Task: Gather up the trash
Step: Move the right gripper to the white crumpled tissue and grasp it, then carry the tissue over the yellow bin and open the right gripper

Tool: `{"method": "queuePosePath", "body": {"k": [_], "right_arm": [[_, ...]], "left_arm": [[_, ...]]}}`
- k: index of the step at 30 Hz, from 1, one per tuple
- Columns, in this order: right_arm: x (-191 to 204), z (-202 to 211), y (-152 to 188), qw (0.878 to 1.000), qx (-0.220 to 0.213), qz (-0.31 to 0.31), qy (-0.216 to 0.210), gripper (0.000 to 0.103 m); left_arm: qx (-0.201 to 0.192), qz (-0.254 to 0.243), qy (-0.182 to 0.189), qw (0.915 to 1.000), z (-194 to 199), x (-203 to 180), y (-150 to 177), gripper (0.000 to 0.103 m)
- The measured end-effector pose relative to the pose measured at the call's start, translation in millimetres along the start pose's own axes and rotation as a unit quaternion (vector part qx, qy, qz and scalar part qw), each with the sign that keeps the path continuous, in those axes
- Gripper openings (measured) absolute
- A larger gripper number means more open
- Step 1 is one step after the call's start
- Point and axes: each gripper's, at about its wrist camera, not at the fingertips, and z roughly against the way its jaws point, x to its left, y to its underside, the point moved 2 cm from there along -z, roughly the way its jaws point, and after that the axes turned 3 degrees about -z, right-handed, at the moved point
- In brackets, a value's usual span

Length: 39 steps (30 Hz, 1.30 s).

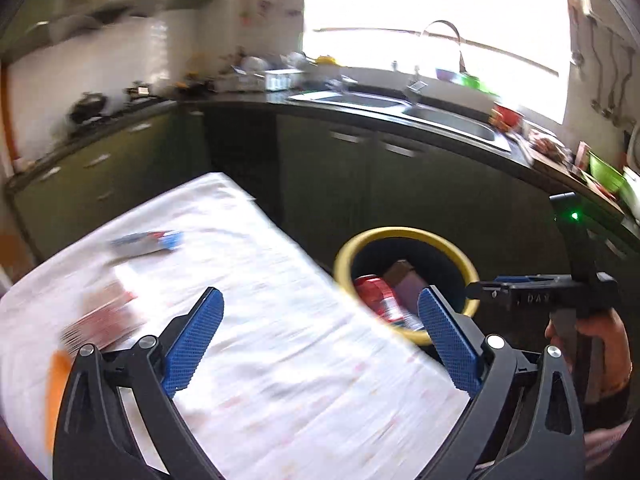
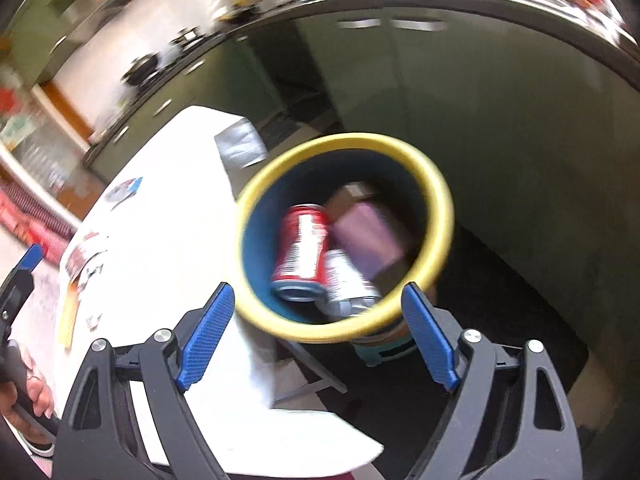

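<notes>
Right, both claws stand wide w/ nothing between the pads: left claw (image 1: 320, 344) over the white counter (image 1: 280, 360), right claw (image 2: 318, 336) above the bin (image 2: 438, 216) by the counter's edge. Bin already holds a red can (image 2: 300, 248), a white can and a purple box (image 2: 366, 236). Further out on the counter, flat wrappers: a red one (image 1: 108, 316), a blue-red one (image 1: 148, 240). Risks: thin wrappers may slide off under the pads instead of lifting; a hasty swing could clip the bin rim & tip it; views are blurred, so aim may be off.
</notes>
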Motion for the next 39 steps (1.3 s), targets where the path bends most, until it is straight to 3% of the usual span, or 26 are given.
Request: {"method": "queuePosePath", "body": {"k": [4, 9, 14, 21, 30, 34, 39], "right_arm": [[56.6, -21.4, 8.8, 0.998, 0.028, 0.051, -0.032, 0.081], [125.7, -45.4, 25.7, 0.989, 0.062, 0.116, -0.063, 0.081], [201.5, -59.8, 42.8, 0.976, 0.078, 0.181, -0.093, 0.081], [274.1, -83.4, 63.4, 0.959, 0.089, 0.249, -0.105, 0.081], [307.6, -111.5, 68.8, 0.952, 0.090, 0.281, -0.083, 0.081], [315.8, -118.2, 72.2, 0.950, 0.084, 0.295, -0.064, 0.075], [314.2, -121.4, 70.3, 0.951, 0.078, 0.297, -0.048, 0.057]], "left_arm": [[-0.009, 0.033, -0.061, 0.9976, 46.8, 50.0, 28.9, 0.098], [-0.011, 0.081, -0.137, 0.9872, 96.5, 107.7, 75.3, 0.098], [-0.010, 0.110, -0.175, 0.9784, 125.8, 148.4, 114.3, 0.098], [-0.011, 0.141, -0.170, 0.9752, 133.1, 173.3, 140.4, 0.098], [0.000, 0.169, -0.166, 0.9717, 128.7, 187.3, 161.2, 0.098], [0.002, 0.173, -0.165, 0.9710, 127.4, 188.7, 165.5, 0.098], [0.004, 0.174, -0.160, 0.9717, 123.7, 187.2, 167.6, 0.098]]}}
